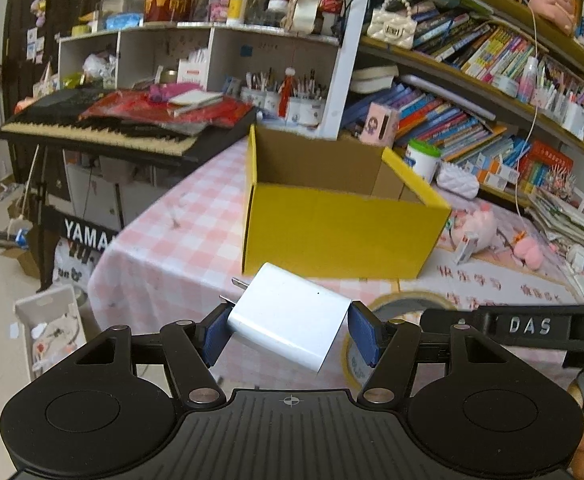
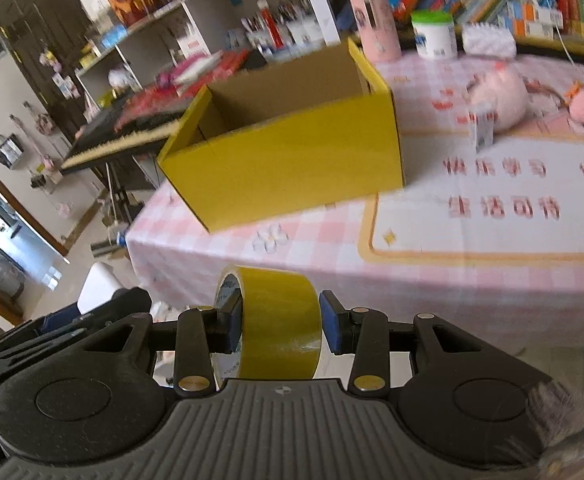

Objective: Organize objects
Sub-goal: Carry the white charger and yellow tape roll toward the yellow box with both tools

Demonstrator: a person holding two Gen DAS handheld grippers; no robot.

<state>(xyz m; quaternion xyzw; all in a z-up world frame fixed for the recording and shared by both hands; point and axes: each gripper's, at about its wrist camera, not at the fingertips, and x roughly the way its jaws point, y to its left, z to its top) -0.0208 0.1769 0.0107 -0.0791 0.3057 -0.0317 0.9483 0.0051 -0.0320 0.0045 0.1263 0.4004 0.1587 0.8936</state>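
A cluttered study fills the background: bookshelves (image 1: pixel 471 92) across the upper right of the left view, a keyboard (image 1: pixel 104 128) at the left, and a table under a pink checked cloth (image 2: pixel 331 240) in the middle.

On the cloth stands an open yellow box (image 1: pixel 331 216), cardboard-brown inside and empty as far as can be seen. It sits at the centre of both views.

The left gripper (image 1: pixel 288 330) is clamped on a white charger (image 1: pixel 288 320), its blue pads pressing two opposite flat faces. The charger is a smooth, glossy block with rounded edges, its metal prongs pointing to the upper left. It hangs low in the frame, short of the box.

The right gripper (image 2: pixel 280 322) is clamped across the width of a yellow tape roll (image 2: pixel 276 320), pads on its two flat sides. The roll is slick on its band, with a printed cardboard core.

The step in hand looks like carrying both to the box. Done well, each should clear the near wall before release, one hand at a time so they do not crowd the opening. The glossy charger could slip, so the grip should stay firm until it is low inside; the roll may roll away unless laid flat.
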